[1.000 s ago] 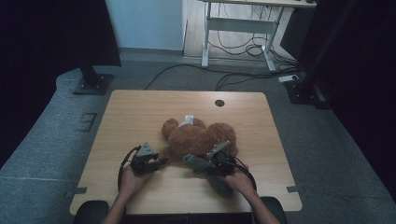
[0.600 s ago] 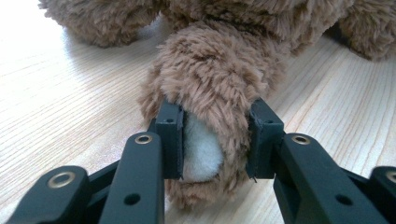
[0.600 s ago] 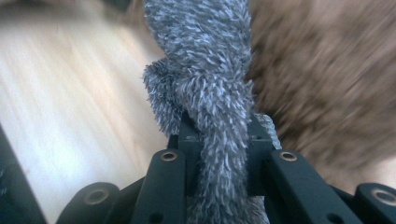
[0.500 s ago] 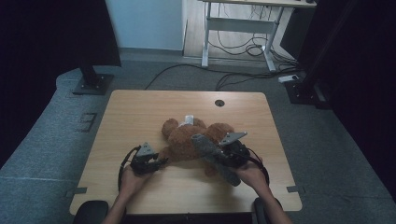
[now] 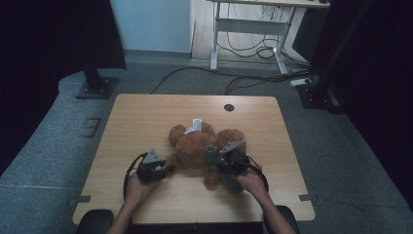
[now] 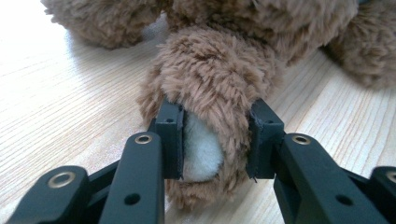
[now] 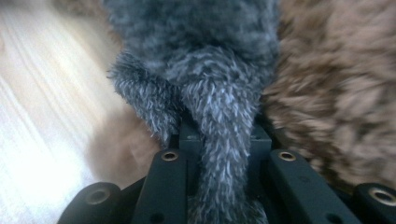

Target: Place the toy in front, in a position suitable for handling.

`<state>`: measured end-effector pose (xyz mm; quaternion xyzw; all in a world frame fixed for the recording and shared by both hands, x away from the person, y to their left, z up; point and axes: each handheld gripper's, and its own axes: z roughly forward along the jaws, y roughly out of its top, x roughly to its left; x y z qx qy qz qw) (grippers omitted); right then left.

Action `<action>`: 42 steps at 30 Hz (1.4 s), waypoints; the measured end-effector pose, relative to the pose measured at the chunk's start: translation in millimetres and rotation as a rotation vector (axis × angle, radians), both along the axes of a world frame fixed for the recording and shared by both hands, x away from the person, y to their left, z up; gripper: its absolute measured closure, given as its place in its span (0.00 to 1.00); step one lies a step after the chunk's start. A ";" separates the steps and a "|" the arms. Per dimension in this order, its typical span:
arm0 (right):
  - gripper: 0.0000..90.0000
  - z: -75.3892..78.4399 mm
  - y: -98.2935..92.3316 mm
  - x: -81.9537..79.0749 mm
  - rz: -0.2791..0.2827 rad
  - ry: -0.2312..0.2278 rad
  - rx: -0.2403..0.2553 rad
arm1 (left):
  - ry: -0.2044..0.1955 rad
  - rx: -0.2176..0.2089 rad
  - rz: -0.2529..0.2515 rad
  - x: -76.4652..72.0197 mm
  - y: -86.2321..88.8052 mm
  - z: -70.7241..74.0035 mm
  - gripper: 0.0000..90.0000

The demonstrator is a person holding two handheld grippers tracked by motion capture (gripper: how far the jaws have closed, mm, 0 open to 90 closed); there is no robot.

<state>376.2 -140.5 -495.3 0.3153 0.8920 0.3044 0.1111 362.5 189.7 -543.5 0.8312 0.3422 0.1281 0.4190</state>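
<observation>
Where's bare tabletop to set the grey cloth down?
Free: the far strip between the teddy bear and the cable hole, and both side margins of the table. Crowded: the near middle, where the left gripper and right gripper clamp the bear's paw and grey cloth.

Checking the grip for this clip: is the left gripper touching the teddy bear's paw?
Touching. In the left gripper view, both pads of the left gripper press into the teddy bear's paw.

teddy bear: brown fur, white paw pad | furry garment: dark grey, flecked | table: light wood grain | label: white | grippers' jaws: black
</observation>
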 end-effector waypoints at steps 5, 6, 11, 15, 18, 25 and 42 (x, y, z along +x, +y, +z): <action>0.83 -23.1 5.6 -10.8 0.014 0.052 0.002 | -0.003 0.003 -0.001 -0.2 -0.5 0.0 0.70; 0.83 -25.5 6.3 -12.7 0.020 0.055 0.008 | -0.003 0.003 0.000 -0.3 -0.5 0.0 0.70; 0.83 -26.5 8.3 -21.0 0.044 0.071 0.013 | 0.000 -0.001 0.002 0.0 -0.2 -0.1 0.70; 0.83 -20.6 7.8 -27.0 0.062 0.065 0.005 | 0.005 -0.006 0.002 0.7 0.3 0.0 0.70; 0.83 -16.0 13.6 -26.7 0.086 0.053 0.008 | 0.006 -0.008 0.003 0.8 0.4 0.0 0.70; 0.83 -26.1 43.9 -23.7 0.145 0.067 0.017 | 0.013 -0.014 0.004 1.5 0.8 -0.1 0.70; 0.83 2.8 86.3 -23.7 0.233 0.017 0.061 | 0.061 -0.065 0.029 4.7 10.2 5.2 0.50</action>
